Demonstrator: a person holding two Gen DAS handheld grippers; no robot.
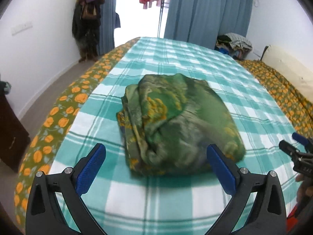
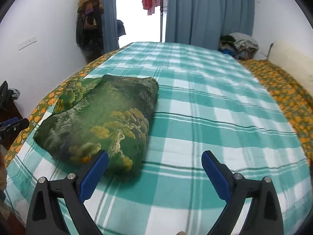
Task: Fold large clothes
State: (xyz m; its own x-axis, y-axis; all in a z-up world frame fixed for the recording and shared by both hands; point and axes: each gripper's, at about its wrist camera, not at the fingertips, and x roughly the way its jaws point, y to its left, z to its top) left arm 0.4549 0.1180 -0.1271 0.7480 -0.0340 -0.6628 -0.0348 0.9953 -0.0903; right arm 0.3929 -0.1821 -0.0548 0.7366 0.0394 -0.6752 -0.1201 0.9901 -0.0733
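Cloth, the green floral garment (image 1: 176, 123), lies bundled on the checked bedspread (image 1: 195, 62), so with left gripper (image 1: 156, 156) and right gripper (image 2: 154, 162) spread wide and empty, square its loose edges gently.

Black grippers (image 1: 156, 152), blue finger pads (image 2: 93, 176)

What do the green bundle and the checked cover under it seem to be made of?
The green bundle looks like thin, silky printed fabric: slight sheen, soft creases, yellow floral print. The checked cover looks like thicker matte woven cloth, perhaps cotton, lying flat with no shine.
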